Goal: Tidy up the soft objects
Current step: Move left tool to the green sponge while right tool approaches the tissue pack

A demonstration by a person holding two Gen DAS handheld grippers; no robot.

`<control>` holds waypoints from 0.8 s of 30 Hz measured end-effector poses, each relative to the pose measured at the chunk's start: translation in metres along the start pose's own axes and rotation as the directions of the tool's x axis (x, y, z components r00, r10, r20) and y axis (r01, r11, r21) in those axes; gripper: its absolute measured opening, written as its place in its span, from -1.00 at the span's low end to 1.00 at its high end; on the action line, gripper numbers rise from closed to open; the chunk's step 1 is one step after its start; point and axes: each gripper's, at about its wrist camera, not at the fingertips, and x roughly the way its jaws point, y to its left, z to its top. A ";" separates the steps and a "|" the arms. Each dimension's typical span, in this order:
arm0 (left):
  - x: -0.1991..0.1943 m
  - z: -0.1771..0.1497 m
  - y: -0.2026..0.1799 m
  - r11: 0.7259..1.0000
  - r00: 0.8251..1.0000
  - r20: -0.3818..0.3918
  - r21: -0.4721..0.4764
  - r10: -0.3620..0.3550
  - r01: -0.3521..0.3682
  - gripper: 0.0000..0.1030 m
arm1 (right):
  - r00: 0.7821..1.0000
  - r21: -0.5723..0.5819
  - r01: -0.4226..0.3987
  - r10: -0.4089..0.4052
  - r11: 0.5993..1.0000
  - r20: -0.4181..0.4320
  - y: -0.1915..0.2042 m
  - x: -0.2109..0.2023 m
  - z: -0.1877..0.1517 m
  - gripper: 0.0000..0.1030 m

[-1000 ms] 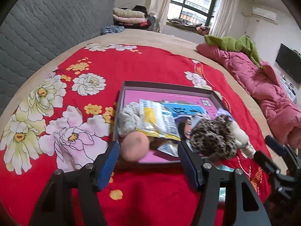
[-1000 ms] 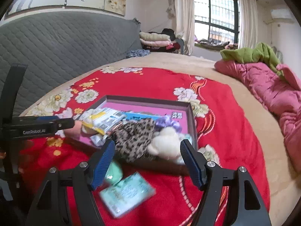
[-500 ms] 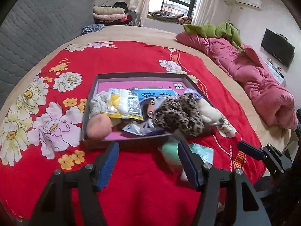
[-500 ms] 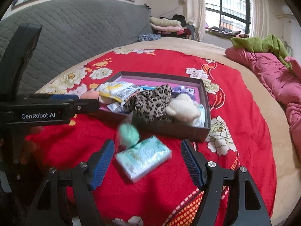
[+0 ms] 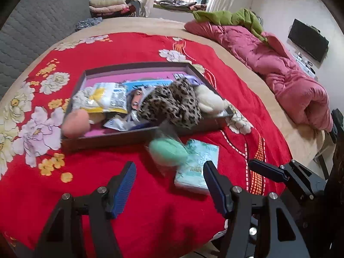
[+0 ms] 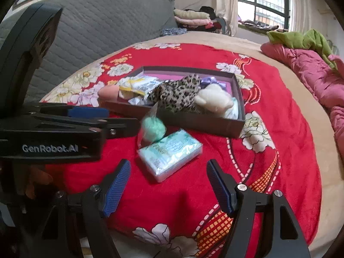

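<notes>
Jaws, left gripper (image 5: 169, 183): wide apart, nothing between them.
Jaws, right gripper (image 6: 168, 185): spread wide, empty.
Landmark: shallow brown cardboard box (image 6: 200, 121) on red floral blanket (image 6: 279, 142).
Pale green plastic-wrapped tissue pack (image 6: 169, 153): lies flat just in front of the box, long axis slanting toward its right corner.
Mint green soft ball in clear wrap (image 6: 153, 128): touching the pack, against the box's front wall.

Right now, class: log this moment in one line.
left gripper: open, empty | right gripper: open, empty | tissue pack, green ball: outside box

One box (image 5: 107, 138), one tissue pack (image 6: 169, 154), one green ball (image 6: 153, 128), two grippers.
</notes>
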 end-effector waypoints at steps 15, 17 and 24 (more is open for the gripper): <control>0.041 0.013 0.000 0.998 0.998 -0.065 -0.065 -0.013 0.009 0.25 | 0.999 0.040 -0.013 0.015 0.999 -0.051 -0.011 0.025 -0.008 0.44; 0.048 0.014 0.000 0.998 0.996 -0.083 -0.066 -0.010 0.005 0.25 | 0.998 0.062 -0.019 0.023 0.998 -0.056 -0.013 0.030 -0.008 0.44; 0.057 0.013 0.012 0.996 0.994 -0.100 -0.080 0.042 -0.050 0.29 | 0.994 0.167 -0.077 0.088 0.983 -0.063 -0.020 0.048 -0.005 0.44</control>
